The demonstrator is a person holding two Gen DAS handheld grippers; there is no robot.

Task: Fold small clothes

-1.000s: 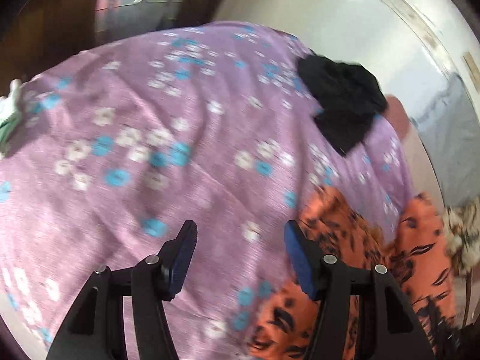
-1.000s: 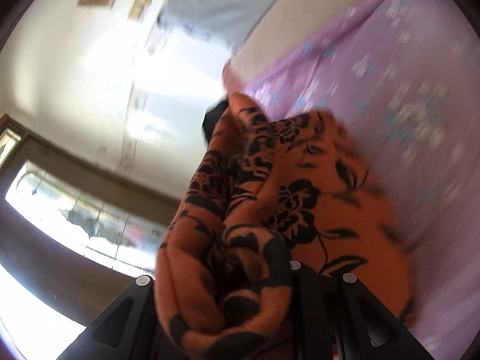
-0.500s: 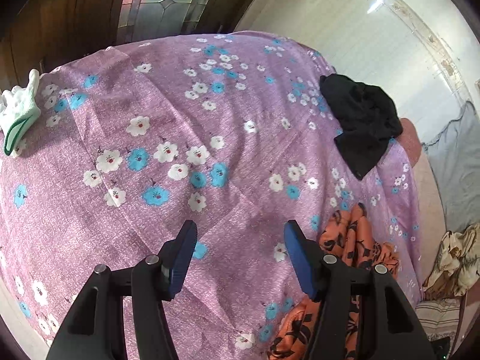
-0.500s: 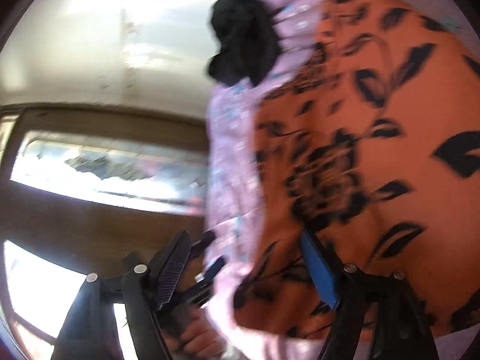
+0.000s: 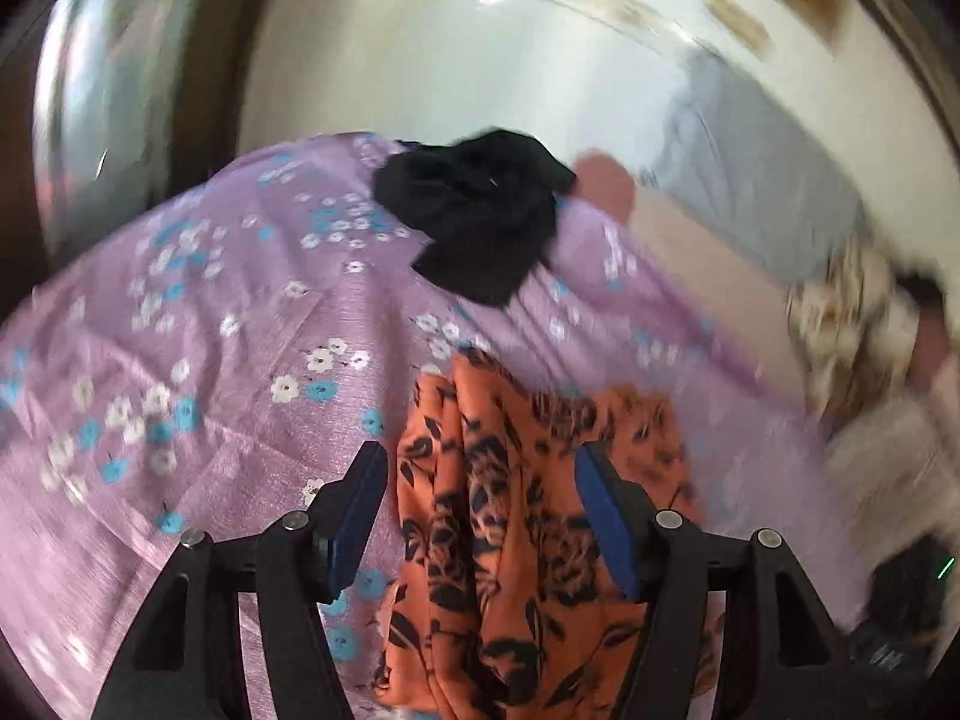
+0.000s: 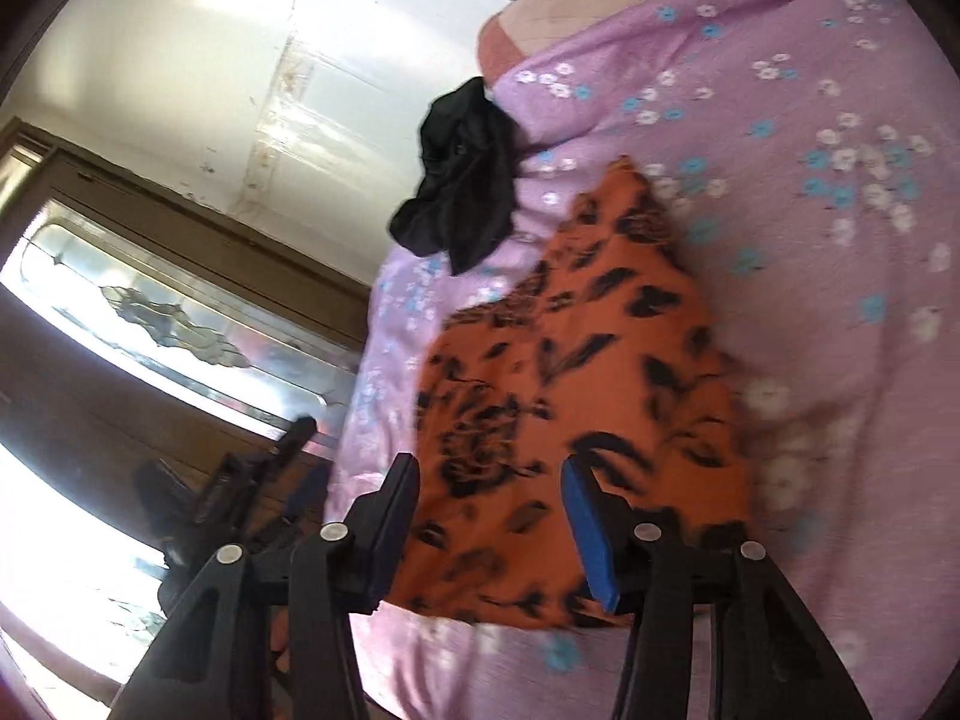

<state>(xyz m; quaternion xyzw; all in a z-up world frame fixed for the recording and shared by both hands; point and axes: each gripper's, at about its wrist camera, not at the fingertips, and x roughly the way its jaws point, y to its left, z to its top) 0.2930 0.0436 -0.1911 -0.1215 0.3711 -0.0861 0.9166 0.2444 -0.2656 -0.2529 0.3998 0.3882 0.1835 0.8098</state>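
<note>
lying on the purple flowered sheet (image 5: 198, 396), the orange garment with black flowers (image 5: 510, 528) was bunched into soft folds. the left gripper (image 5: 480, 510) had its jaws wide apart over this cloth and held nothing. the right gripper (image 6: 489, 510) was spread wide too, above the near edge of the same orange garment (image 6: 576, 360), and gripped nothing. a black garment (image 5: 474, 216) lay crumpled farther back on the sheet, near the far edge and apart from the orange one.
</note>
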